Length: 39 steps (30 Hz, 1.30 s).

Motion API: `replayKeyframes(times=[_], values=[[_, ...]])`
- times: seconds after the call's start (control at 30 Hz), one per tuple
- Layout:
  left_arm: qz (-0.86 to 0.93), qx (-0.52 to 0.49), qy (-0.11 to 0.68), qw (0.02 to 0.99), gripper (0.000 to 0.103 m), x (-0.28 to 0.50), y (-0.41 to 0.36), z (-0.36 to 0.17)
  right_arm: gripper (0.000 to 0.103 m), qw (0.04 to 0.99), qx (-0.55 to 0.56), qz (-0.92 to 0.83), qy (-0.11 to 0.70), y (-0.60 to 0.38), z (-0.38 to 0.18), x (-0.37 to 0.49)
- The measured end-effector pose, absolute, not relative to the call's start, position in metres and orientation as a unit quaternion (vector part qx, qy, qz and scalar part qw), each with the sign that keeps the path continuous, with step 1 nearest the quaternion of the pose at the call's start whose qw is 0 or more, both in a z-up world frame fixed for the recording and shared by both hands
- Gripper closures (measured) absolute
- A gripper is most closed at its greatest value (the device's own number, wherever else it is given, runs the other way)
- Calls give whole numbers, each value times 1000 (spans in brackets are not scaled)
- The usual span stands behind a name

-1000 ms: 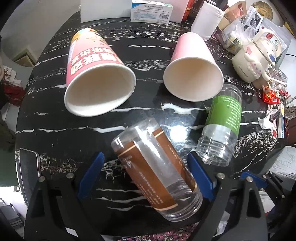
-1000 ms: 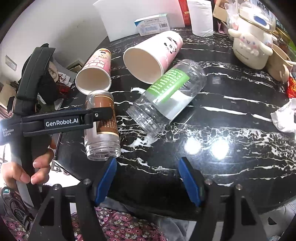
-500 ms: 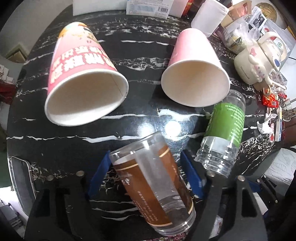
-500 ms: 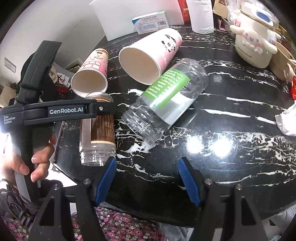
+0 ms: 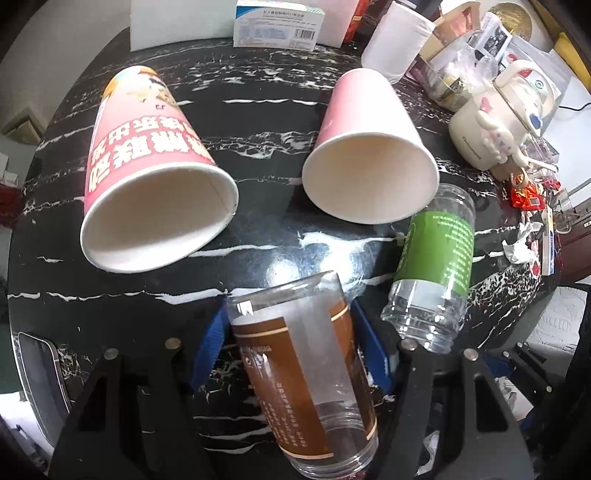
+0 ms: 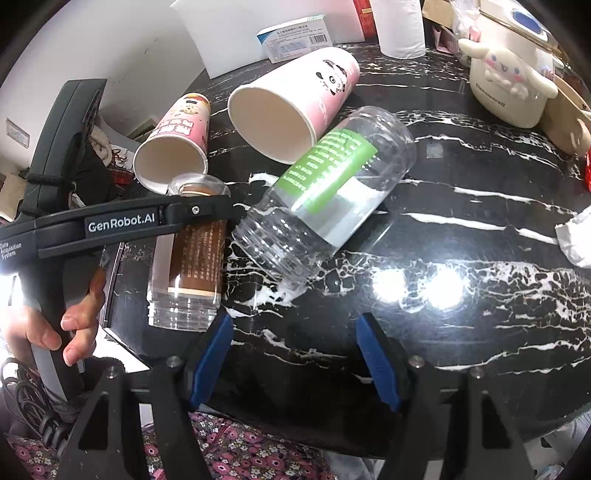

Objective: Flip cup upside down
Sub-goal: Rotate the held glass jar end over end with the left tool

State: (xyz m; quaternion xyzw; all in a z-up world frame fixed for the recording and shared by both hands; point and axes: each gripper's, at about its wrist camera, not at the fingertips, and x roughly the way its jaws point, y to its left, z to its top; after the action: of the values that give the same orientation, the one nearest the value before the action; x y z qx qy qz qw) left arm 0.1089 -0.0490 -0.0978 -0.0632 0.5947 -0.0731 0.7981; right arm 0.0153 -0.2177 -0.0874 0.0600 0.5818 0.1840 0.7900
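Observation:
My left gripper [image 5: 291,343] is shut on a clear plastic cup with a brown label [image 5: 299,373], holding it tilted with its base up and its open mouth down toward me. The right wrist view shows the same cup [image 6: 192,258] lifted at the table's left edge in the left gripper [image 6: 207,214]. My right gripper [image 6: 295,354] is open and empty over the table's front edge. A clear cup with a green label [image 6: 328,192] lies on its side. Two pink paper cups [image 5: 155,177] [image 5: 369,162] lie on their sides.
The black marble table [image 6: 461,240] carries a cream character kettle [image 6: 506,77], a white roll [image 6: 399,26], a medicine box [image 6: 295,37] and a crumpled tissue [image 6: 576,240]. A phone [image 5: 40,376] lies at the left edge. Clutter lines the far right side.
My left gripper has closed on the brown-label cup, lifted it off the table and tipped it more upright, base up. The right gripper has barely moved.

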Motion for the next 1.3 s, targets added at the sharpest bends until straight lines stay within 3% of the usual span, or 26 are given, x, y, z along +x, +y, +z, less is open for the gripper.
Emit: replayKeyframes(times=[0.57,1.3], values=[[-66,-21,479,875,41,81,-46,-21,33,795,56,192,573,-207,-82,8],[-68,39,472,878,42,64,-65,-7,33,794,64,200,571,-207,-83,4]])
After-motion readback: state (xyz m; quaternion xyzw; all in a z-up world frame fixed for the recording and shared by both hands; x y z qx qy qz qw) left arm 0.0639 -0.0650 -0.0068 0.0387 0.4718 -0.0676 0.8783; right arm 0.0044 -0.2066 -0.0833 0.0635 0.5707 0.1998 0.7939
